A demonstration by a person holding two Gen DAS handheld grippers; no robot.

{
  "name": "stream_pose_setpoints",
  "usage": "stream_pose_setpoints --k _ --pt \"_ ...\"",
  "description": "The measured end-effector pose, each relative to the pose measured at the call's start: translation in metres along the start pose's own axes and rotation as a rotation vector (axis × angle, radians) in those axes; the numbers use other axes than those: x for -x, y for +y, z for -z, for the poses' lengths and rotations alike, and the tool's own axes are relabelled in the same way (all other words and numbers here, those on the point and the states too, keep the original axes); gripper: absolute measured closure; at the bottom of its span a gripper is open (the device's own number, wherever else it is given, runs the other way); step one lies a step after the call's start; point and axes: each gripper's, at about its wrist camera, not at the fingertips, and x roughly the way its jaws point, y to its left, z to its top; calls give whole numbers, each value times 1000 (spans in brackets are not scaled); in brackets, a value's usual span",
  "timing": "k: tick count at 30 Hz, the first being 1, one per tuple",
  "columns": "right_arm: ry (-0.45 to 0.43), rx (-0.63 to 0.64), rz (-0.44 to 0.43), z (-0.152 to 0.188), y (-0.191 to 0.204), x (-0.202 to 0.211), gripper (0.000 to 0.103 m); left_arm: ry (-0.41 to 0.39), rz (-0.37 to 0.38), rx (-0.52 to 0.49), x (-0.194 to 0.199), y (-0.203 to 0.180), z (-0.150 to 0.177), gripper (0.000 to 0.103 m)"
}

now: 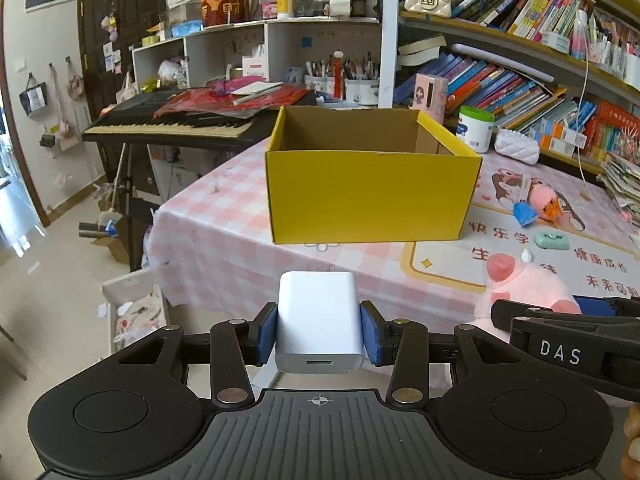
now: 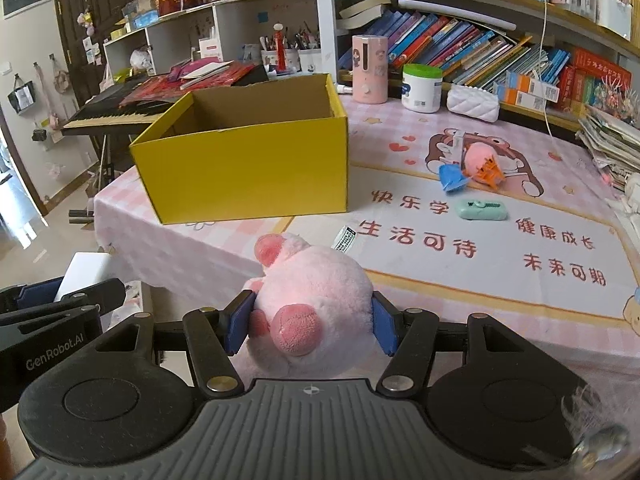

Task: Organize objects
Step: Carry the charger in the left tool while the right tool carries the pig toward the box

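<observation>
The left tongs (image 1: 319,330) are clenched on a white charger block (image 1: 319,320), and the right tongs (image 2: 311,326) just beside them grip a pink plush toy (image 2: 310,300). Ahead of both, an open yellow box (image 1: 372,196) stands on the pink checked bench (image 2: 480,300), with a mint stapler (image 2: 481,210) farther right.

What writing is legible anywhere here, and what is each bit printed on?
"DAS": black arm of the right gripper.
"GenRobot.AI": black arm of the left gripper.
"快乐学", "生活可待", "健康成长", "未来可期": red characters on the pink cartoon table mat.
Book spines, white tub label, small barcode tag: too small to read.
</observation>
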Motion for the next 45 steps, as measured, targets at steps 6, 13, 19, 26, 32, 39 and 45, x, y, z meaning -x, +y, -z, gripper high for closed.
stream_pose_setpoints --k 6,13,19,26,32,39,45 --pt "-5 10 -2 3 9 7 45 -5 7 6 6 8 4 61" --pt "-13 20 5 3 12 11 45 -17 21 11 9 13 4 61" --pt "-22 30 6 0 16 12 45 -26 24 20 10 17 1 61" --pt "-27 37 12 -5 15 10 45 -33 37 23 4 13 -5 61" --pt "-31 43 11 -16 11 0 45 -43 38 17 -5 6 -14 61" --pt "-62 34 -23 -46 5 -19 45 -76 14 31 -19 3 -38 61" --pt "-175 19 -63 -89 -7 -30 45 -150 -3 30 -31 -4 -72 61"
